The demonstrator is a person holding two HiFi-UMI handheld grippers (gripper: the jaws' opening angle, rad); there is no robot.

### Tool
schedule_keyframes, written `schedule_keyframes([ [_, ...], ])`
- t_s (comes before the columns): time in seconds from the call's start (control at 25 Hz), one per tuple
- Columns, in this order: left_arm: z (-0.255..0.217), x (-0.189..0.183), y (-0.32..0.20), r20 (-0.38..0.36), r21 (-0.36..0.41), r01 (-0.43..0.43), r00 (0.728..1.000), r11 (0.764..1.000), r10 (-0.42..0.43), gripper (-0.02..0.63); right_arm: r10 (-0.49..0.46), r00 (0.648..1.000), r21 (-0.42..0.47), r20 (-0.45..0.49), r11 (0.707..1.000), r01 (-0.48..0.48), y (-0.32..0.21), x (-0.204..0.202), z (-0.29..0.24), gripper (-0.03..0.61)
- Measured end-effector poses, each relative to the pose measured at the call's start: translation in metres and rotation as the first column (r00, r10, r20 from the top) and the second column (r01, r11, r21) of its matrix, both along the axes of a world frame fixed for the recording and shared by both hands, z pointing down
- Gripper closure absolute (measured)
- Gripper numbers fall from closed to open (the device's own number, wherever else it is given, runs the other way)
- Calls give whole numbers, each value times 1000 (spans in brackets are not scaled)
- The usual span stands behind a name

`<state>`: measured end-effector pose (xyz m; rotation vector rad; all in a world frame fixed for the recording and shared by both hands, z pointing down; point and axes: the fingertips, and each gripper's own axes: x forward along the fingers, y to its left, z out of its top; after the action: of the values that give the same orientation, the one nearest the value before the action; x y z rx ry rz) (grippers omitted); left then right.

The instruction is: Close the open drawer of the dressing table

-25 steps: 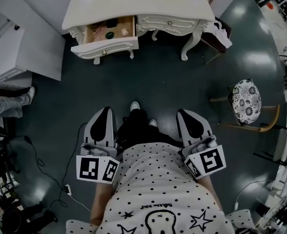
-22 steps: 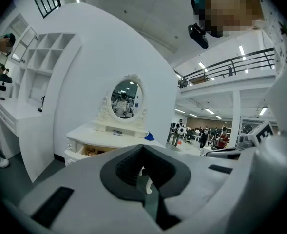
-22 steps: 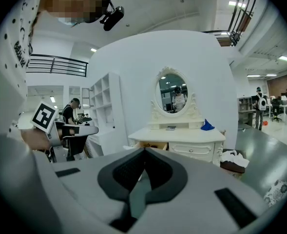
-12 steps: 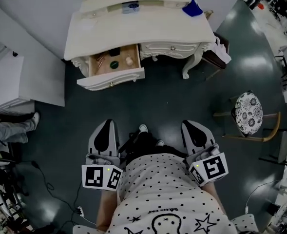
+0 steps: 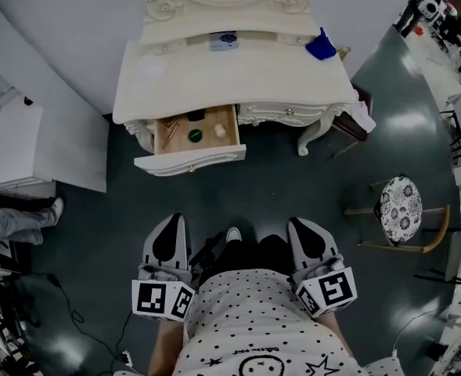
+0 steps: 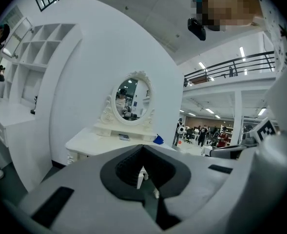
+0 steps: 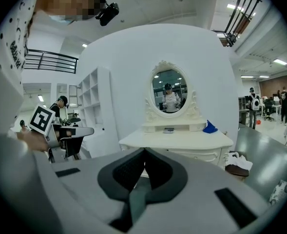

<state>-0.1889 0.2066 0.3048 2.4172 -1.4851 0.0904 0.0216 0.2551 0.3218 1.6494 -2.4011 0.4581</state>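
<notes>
Booth: Jaws first. What have we got?

Floor: On the left gripper (image 5: 172, 219) the jaws are pressed together, tips meeting, nothing between them. The right gripper (image 5: 301, 222) is the same, closed up and empty. Both are held low on either side of the person's polka-dot shirt (image 5: 253, 304), noses toward twelve o'clock.

Booth: And the target from there?

Floor: The open drawer (image 5: 192, 131) sits at twelve o'clock from the left gripper, a shade toward one. From the right gripper it's more like eleven. It's well apart from both, with dark floor (image 5: 261, 186) in between. I'd call the left the nearer hand, since it's pretty much lined up on it.

Booth: Axis?

Floor: The drawer front (image 5: 189, 160) runs nine to three across the head view, a touch tilted. The slide runs along the six-to-twelve line, so my read is that a straight push toward twelve on that panel does the job.

Booth: Describe it for us.

Floor: It's the left-hand drawer of the cream dressing table (image 5: 230, 77) and it stands well out. The inside is bare wood, and the scalloped cream front has a small knob (image 5: 189, 168) at its middle. A few small items lie in it, a round green piece (image 5: 196, 135) among them. The neighbour drawer (image 5: 289, 113) at its three o'clock sits flush. There's an oval mirror (image 7: 168, 94) above the tabletop, and a patterned stool (image 5: 401, 200) well off toward four, out of the line of approach.

Booth: Progress?

Floor: No contact yet. Nothing touches the drawer, so I'd say the closing push is all to come.
</notes>
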Motion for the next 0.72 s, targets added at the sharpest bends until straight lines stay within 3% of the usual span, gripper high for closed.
schedule_keyframes([
  [0.4, 10, -14, -13, 5, -29, 56, 998, 998, -56, 603, -61, 998, -26, 12, 998, 61, -24, -14, 10, 569],
  [0.72, 4, -4, -38, 24, -23, 148, 989, 989, -147, 601, -129, 991, -23, 25, 991, 130, -64, 6, 8, 569],
])
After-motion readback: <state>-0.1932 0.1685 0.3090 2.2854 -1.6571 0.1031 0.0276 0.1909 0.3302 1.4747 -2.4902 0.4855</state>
